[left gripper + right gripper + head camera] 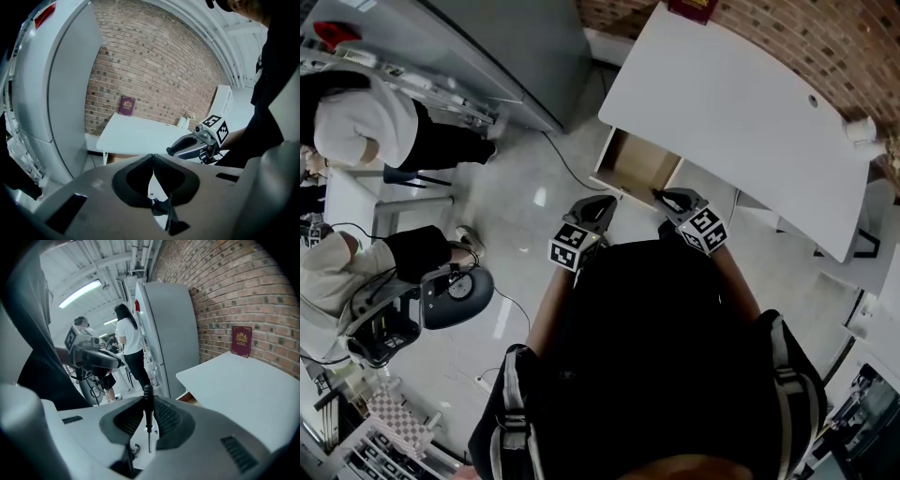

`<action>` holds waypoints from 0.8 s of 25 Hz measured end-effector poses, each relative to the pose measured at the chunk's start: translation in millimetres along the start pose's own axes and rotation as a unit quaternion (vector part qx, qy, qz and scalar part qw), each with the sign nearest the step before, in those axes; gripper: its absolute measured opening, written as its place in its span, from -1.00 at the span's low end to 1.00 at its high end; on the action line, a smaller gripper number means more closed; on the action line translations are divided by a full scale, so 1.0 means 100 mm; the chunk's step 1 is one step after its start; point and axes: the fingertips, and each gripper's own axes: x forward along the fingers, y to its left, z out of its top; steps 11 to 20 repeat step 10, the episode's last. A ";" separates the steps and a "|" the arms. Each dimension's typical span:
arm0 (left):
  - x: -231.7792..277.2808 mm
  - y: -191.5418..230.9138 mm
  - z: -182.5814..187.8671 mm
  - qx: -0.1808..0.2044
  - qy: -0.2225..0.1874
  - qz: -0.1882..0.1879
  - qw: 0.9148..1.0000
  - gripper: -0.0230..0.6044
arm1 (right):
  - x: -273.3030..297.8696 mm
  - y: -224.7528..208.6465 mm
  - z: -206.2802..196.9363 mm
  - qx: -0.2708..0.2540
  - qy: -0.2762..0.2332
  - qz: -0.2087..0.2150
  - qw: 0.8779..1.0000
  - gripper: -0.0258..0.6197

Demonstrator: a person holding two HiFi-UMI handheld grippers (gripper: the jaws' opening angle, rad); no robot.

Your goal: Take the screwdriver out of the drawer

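One screwdriver point(148, 397): slim black handle, thin bare metal shaft, out of the drawer point(639, 164)!
Right tongs point(664, 196): clamped on that handle, shaft pointing back between the jaws.
Left tongs point(153, 161): pinched together, tips touching, nothing between.
Drawer: open under the white table point(731, 94), right tongs just by its front.

**Around the white bench**

A white bench point(741, 103) stands against a brick wall point(825, 42). A maroon book point(242, 341) leans upright on the wall at the bench's back edge. A small white cylinder point(861, 128) sits near the bench's other end. Beside the bench rises a tall grey cabinet point(516, 47). A dark cable point(567, 164) trails over the pale, glossy floor point(534, 234). A person in a white top point(356, 127) stands near the cabinet. Another person point(337, 272) is beside a grey chair point(455, 295).
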 end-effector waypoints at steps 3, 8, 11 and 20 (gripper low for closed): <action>0.01 -0.01 -0.02 0.000 0.002 -0.003 1.000 -0.87 | -0.01 0.01 -0.01 0.003 -0.001 0.000 1.000 -0.54; 0.02 0.02 0.00 0.000 0.001 -0.003 1.000 -0.87 | 0.02 0.01 0.00 0.001 0.000 0.001 1.000 -0.54; 0.02 0.04 0.01 0.000 0.001 -0.002 1.000 -0.87 | 0.04 0.00 0.01 0.000 0.001 0.000 1.000 -0.54; 0.02 0.04 0.01 0.000 0.001 -0.002 1.000 -0.87 | 0.04 0.00 0.01 0.000 0.001 0.000 1.000 -0.54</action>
